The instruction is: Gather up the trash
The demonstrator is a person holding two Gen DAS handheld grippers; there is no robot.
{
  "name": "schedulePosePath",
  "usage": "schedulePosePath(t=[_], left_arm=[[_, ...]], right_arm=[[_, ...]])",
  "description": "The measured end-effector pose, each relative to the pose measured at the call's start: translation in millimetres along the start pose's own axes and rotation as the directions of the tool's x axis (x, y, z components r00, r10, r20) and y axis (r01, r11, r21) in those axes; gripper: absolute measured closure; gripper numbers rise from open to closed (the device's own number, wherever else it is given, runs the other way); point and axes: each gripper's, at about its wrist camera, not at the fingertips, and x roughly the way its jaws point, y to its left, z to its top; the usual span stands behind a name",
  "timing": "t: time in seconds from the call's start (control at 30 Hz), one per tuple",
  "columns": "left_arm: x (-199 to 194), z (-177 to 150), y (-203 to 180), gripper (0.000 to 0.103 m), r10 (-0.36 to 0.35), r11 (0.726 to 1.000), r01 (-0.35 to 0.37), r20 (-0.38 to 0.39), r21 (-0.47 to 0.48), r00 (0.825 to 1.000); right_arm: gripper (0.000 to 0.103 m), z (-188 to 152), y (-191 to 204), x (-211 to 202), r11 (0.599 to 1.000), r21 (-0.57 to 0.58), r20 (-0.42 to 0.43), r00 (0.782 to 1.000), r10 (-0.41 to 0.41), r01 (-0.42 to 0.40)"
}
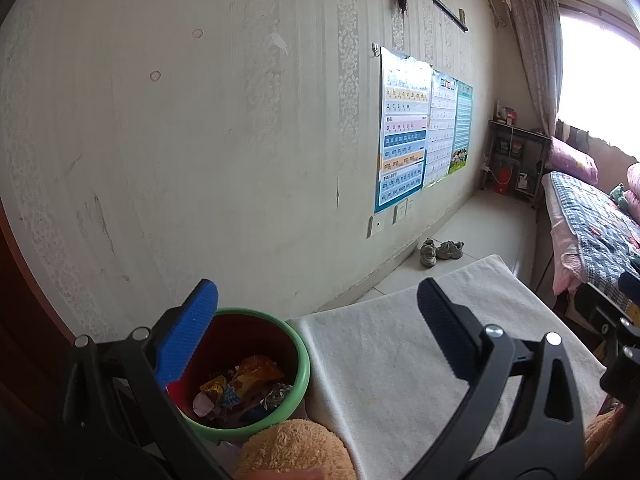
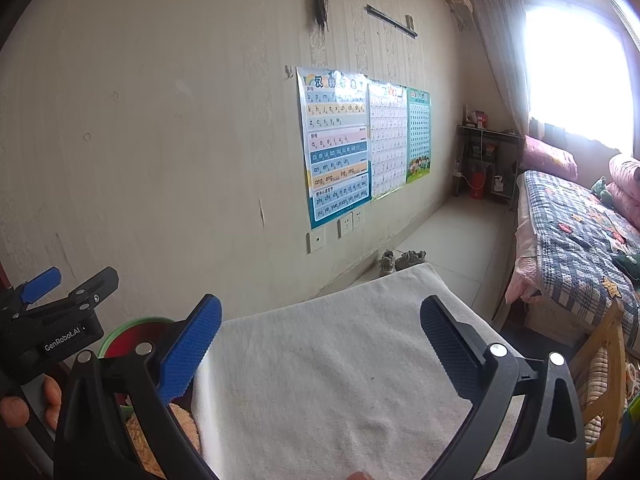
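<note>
Wrappers (image 1: pixel 240 390) already fill the round red green-rimmed plastic bin (image 1: pixel 302 364) just left of the bare white-cloth tabletop (image 1: pixel 400 360), so collecting looks finished, both grippers' (image 1: pixel 316 336) (image 2: pixel 320 344) jaws apart and empty.

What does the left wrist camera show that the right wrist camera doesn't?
Only the left wrist view looks down into the red bin with its green rim, showing the crumpled wrappers inside. Only the right wrist view shows the left gripper from outside, a hand holding it, and the bed's wooden frame. Both show the white towel, the wall posters, the shoes and the quilted bed; both grippers' jaws stand open and empty.
</note>
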Motion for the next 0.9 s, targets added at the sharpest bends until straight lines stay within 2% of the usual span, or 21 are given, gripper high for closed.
schedulePosePath(t=[0.9], left_arm=[[2.2, 0.4, 3.3, 0.005, -0.002, 1.000, 0.001, -0.007, -0.008, 1.000]], right_arm=[[0.007, -4.8, 4.1, 4.4, 1.000, -0.004, -0.023, 1.000, 0.002, -0.002]])
